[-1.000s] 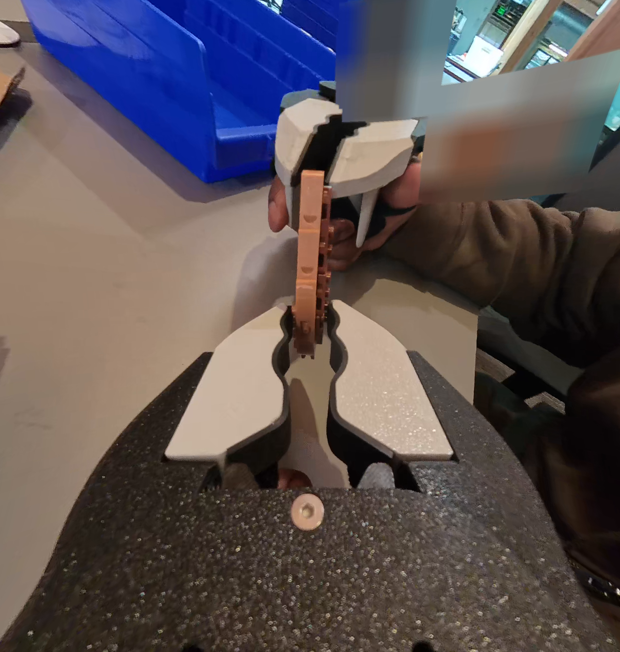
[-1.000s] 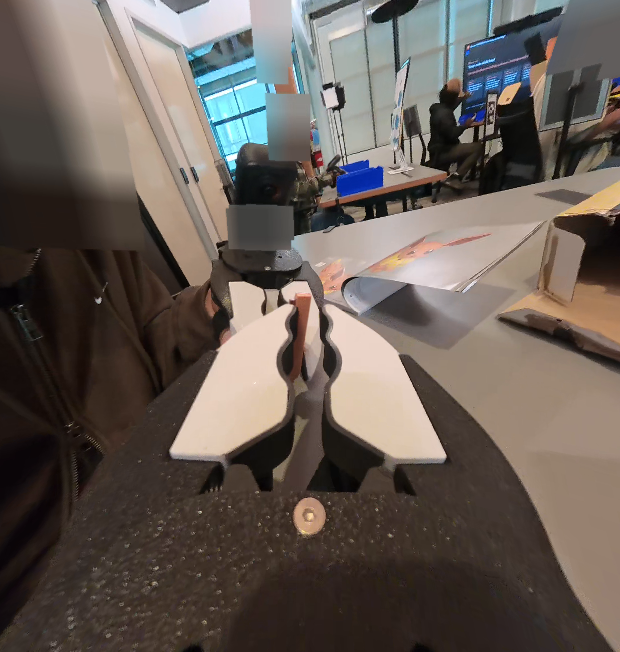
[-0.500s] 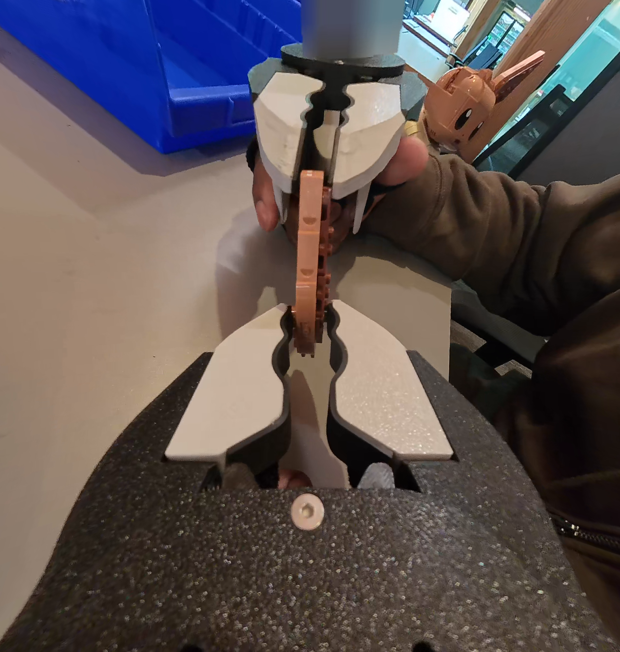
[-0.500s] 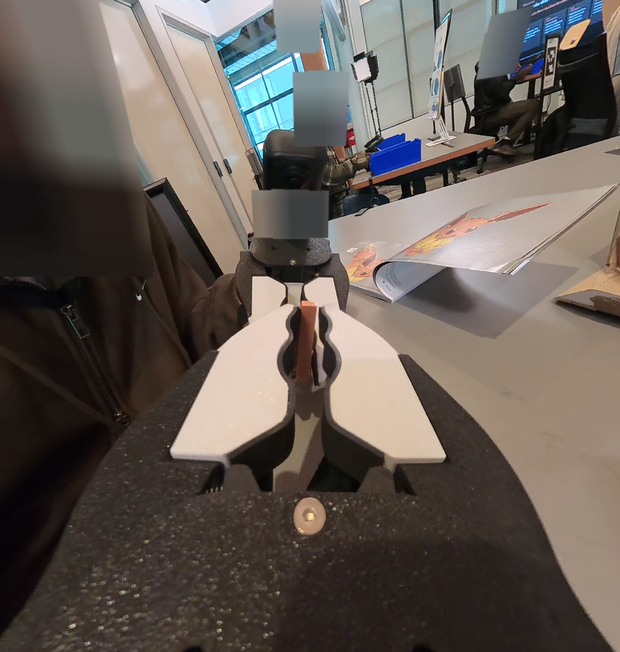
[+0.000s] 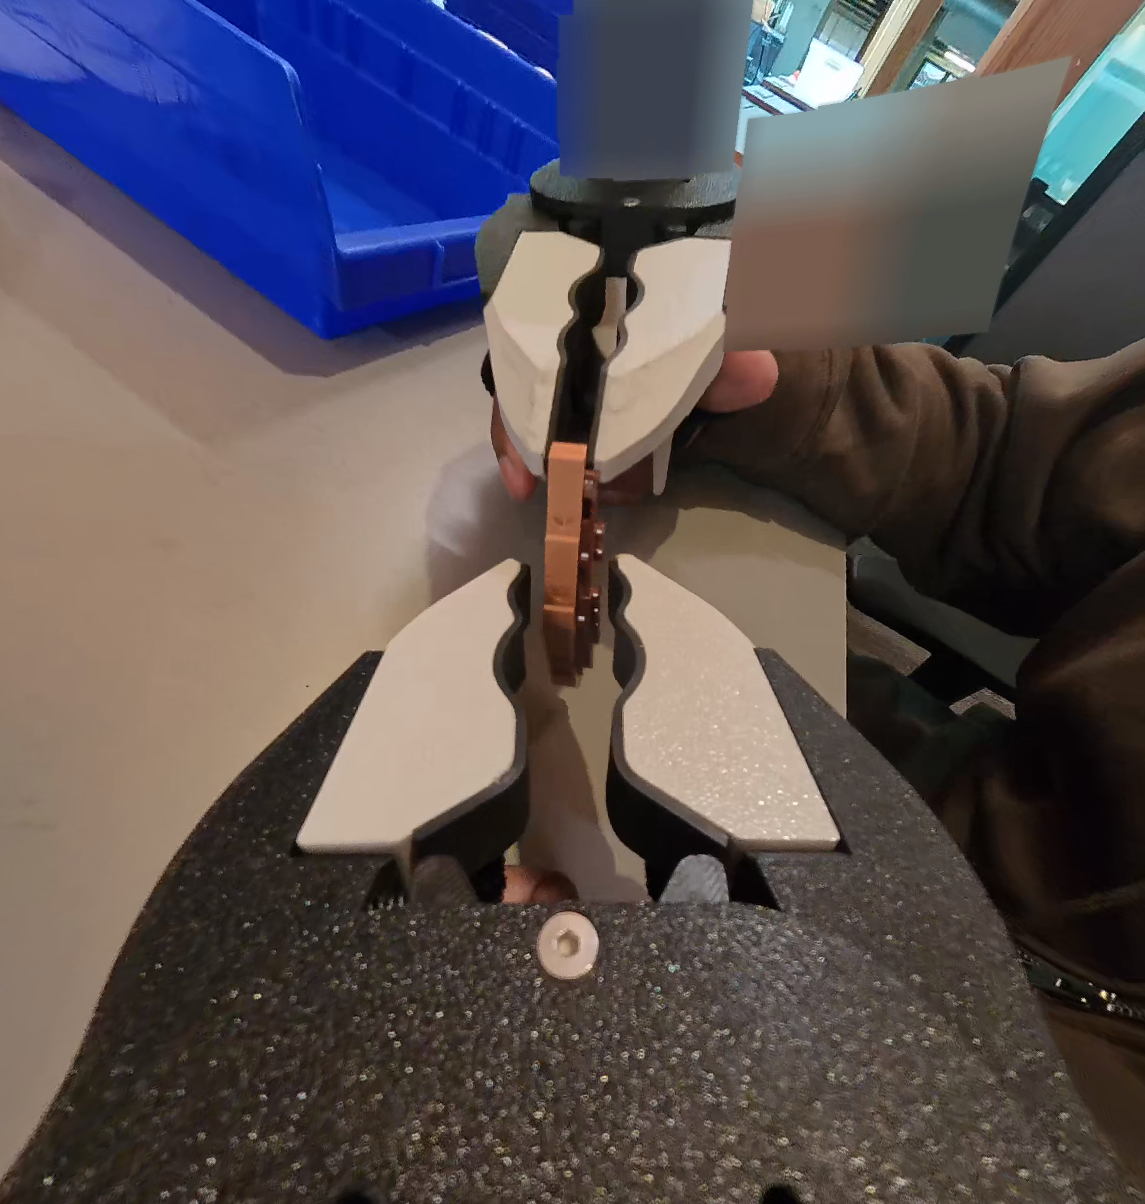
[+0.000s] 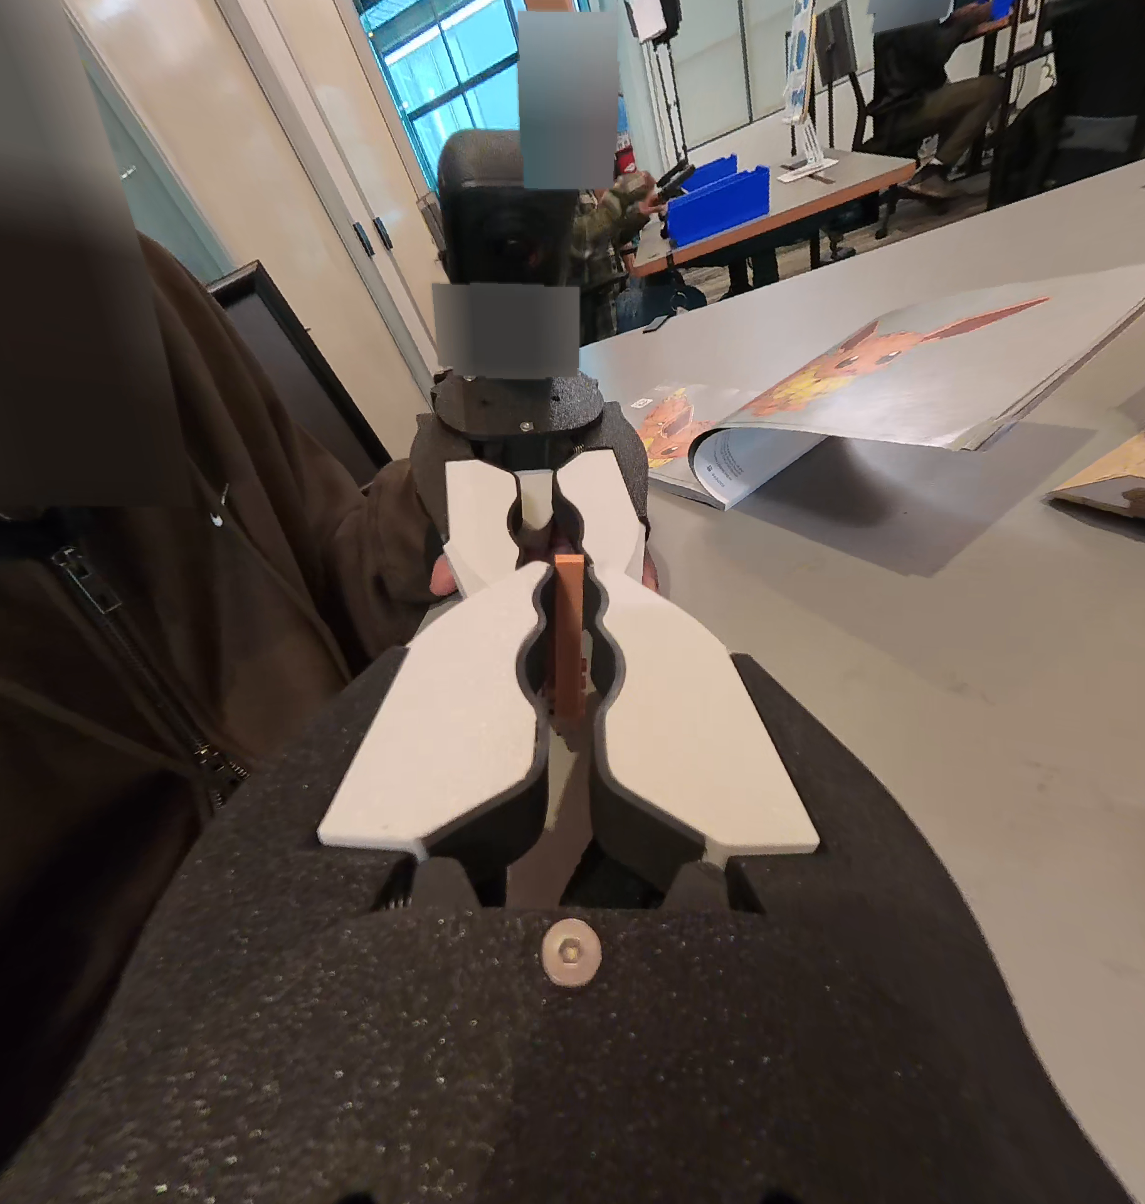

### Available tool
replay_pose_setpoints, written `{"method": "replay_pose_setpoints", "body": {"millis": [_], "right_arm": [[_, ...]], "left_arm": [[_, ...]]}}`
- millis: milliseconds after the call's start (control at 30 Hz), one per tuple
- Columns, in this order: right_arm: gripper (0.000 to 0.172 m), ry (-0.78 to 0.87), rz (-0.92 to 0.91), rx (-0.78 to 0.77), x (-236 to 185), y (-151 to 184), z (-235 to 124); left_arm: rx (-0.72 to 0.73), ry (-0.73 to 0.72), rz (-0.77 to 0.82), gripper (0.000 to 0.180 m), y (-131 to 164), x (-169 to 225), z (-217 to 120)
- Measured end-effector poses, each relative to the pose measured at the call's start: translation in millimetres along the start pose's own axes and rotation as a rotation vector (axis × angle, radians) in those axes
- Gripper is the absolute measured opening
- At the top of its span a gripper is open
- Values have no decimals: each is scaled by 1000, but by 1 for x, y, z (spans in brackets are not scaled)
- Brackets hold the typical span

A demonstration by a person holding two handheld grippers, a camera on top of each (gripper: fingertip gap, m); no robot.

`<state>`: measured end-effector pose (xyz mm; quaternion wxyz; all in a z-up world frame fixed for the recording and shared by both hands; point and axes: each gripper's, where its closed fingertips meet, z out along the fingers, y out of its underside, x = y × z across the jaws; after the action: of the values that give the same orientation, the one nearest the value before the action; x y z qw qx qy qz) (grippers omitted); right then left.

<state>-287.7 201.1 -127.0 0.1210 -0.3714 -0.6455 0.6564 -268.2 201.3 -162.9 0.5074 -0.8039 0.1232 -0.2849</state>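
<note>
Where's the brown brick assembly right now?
The brown brick assembly hangs above the grey table, its far end clamped in the right gripper, its near end between the left gripper's open fingers, untouched.

tool (image 5: 570,573): pale grey fingers | black speckled housing | silver hex screw (image 5: 568,963) | brown zip jacket sleeve (image 5: 948,469)

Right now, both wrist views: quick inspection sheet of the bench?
Surface: grey table, matte.
Job's things: tan-and-brown brick strip, held up off the table between both tools.
Clutter: blue bins; open booklet; cardboard box at the right edge.
Grippers: left tool open, visible gaps either side of the strip; right tool clamped on the strip's far end.
Cables: nothing seen.
Surroundings: person's brown sleeve; other desks, seated people behind.
</note>
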Motion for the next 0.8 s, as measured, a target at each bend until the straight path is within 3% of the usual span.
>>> {"method": "replay_pose_setpoints", "body": {"millis": [167,800], "right_arm": [[7,-6,-4,-6,-3,1,4],[9,-55,41,-1,-10,0,6]], "left_arm": [[1,16,24,16,0,5,1],[-20,15,55,14,3,8,3]]}}
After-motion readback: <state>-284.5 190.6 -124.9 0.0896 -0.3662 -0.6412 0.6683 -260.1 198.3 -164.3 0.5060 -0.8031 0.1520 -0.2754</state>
